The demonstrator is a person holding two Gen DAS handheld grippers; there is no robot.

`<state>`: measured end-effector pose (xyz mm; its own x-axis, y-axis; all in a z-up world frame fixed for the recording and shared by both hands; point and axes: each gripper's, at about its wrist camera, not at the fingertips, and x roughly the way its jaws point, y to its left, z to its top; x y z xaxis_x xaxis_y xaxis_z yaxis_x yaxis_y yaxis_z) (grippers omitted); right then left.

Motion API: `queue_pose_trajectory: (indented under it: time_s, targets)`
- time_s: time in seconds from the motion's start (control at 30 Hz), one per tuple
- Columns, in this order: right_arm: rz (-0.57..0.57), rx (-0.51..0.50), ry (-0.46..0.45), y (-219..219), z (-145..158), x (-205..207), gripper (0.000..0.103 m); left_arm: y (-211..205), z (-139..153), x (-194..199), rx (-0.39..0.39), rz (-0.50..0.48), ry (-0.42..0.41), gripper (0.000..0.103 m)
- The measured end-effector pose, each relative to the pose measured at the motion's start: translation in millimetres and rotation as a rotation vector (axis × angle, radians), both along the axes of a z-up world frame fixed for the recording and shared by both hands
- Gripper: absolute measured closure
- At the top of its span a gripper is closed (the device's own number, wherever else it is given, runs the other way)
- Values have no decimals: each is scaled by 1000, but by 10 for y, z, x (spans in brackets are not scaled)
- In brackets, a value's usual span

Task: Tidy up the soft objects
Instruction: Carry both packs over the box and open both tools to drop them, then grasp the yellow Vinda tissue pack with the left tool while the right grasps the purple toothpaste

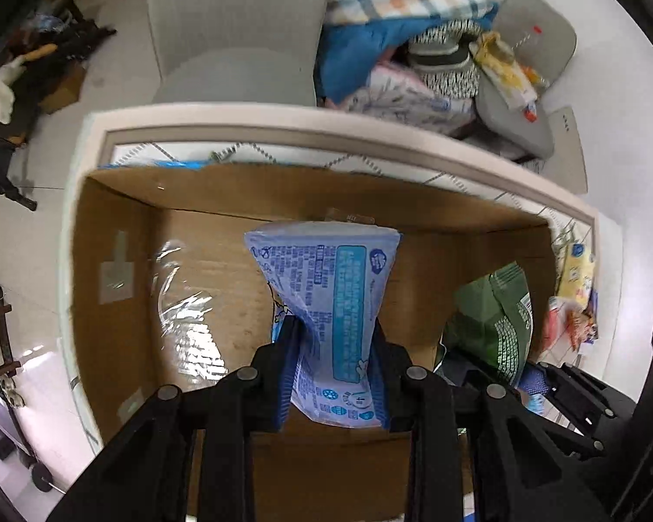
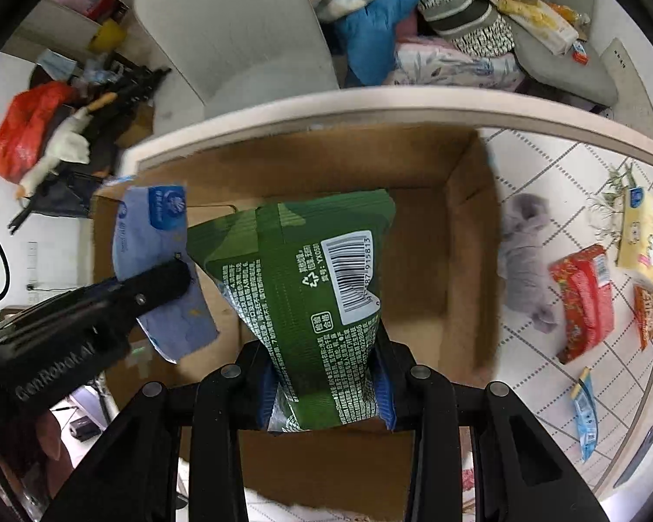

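Observation:
My left gripper (image 1: 333, 339) is shut on a blue soft tissue pack (image 1: 331, 300) and holds it over the open cardboard box (image 1: 109, 226). The pack also shows in the right wrist view (image 2: 152, 235), with the left gripper (image 2: 152, 287) clamped on it. My right gripper (image 2: 324, 348) is shut on a green soft pack (image 2: 309, 278) with a barcode, also held above the box (image 2: 470, 217). The green pack shows at the right in the left wrist view (image 1: 496, 317). The box's floor looks bare apart from clear tape.
The box stands on a white table (image 2: 370, 104) with a tiled cloth. To its right lie a grey plush (image 2: 526, 261), a red pack (image 2: 583, 300), a yellow tissue pack (image 2: 640, 235) and a small blue packet (image 2: 585, 409). Behind the table are a chair (image 2: 230, 35) and piled bedding (image 2: 413, 13).

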<state>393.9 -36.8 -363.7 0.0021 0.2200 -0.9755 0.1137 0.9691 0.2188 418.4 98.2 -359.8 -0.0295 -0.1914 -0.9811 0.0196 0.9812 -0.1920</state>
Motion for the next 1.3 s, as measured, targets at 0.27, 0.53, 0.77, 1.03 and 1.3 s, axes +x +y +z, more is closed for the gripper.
queue_pose_trajectory:
  time_s: [0.27, 0.53, 0.77, 1.03, 1.3]
  targets:
    - [-26, -80, 41, 29, -514, 185, 64, -98, -370, 139, -79, -18, 72, 69]
    - [-40, -97, 14, -15, -496, 224, 32, -64, -220, 205, 12, -46, 16, 61]
    - [-12, -164, -23, 17, -199, 39, 15, 88, 93, -5, 139, -85, -81, 9]
    - [19, -173, -107, 114, 361, -509, 0, 299, 510, -482, 212, -80, -202, 3]
    - [6, -147, -192, 158, 892, -1131, 0, 439, 1024, -1086, 232, -42, -285, 3]
